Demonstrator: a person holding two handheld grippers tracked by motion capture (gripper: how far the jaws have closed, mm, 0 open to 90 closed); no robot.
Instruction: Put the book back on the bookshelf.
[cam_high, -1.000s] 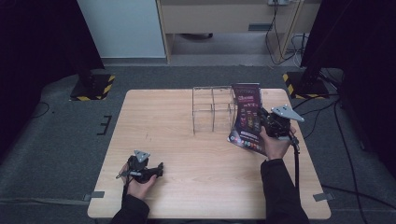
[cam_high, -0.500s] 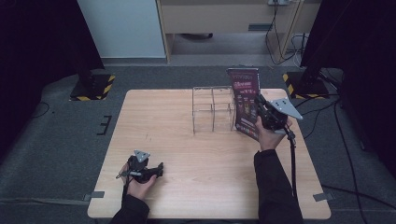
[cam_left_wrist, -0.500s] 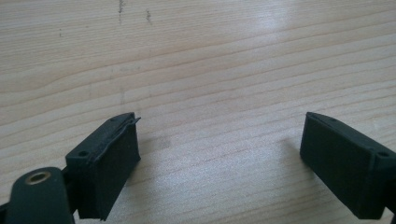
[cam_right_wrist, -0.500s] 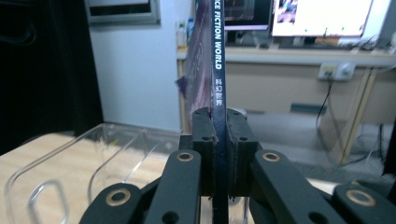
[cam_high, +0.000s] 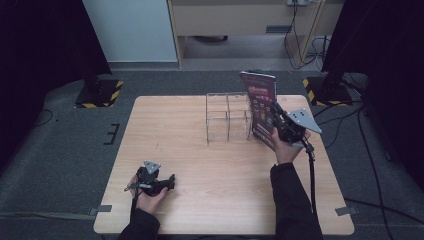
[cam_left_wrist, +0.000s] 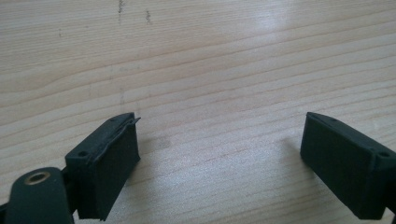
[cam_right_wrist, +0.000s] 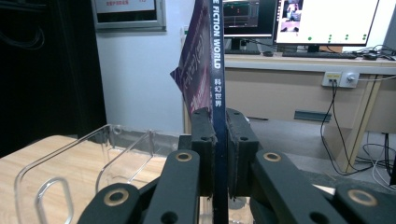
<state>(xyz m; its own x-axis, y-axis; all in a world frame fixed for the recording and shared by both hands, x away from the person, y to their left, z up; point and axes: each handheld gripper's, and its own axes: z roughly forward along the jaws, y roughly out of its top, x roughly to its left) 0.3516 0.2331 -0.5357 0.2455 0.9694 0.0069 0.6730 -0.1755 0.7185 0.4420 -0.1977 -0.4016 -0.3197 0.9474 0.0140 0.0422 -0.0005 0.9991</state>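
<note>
While the wooden table (cam_high: 200, 125) spans most of the high view, a clear rack (cam_high: 228, 116) w/ compartments stands near its far edge. Just right of the rack, a purple magazine (cam_high: 261, 107) is held upright above the tabletop, spine clamped btwn the right gripper (cam_high: 278, 120) jaws. Near the front-left edge, the left gripper (cam_high: 172, 181) rests low over bare wood, jaws spread wide, nothing btwn them.
</note>
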